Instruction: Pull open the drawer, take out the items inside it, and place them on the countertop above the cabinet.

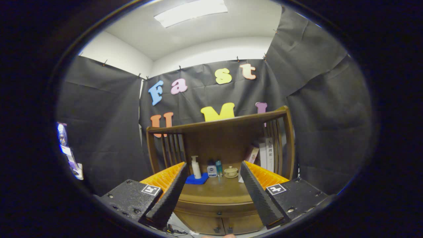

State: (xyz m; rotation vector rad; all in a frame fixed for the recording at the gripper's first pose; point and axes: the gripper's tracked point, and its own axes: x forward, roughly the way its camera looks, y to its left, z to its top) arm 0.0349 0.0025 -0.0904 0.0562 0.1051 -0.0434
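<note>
jaws apart, held level in front of the cabinet (pixel 214 201), nothing between them.
gripper (pixel 213 195) faces the worktop (pixel 214 188); pump bottle (pixel 196 167), small bottles (pixel 214 169) and a cup (pixel 230 171) stand beyond the jaws, bare worktop nearer; drawer fronts (pixel 228 224) below sit closed.

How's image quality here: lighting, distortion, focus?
Gripper view: heavy fisheye bowing on the cabinet; ceiling light panel blown out; countertop dim but readable, pump bottle and cup fairly sharp; the open gripper sharp, holding nothing.
</note>
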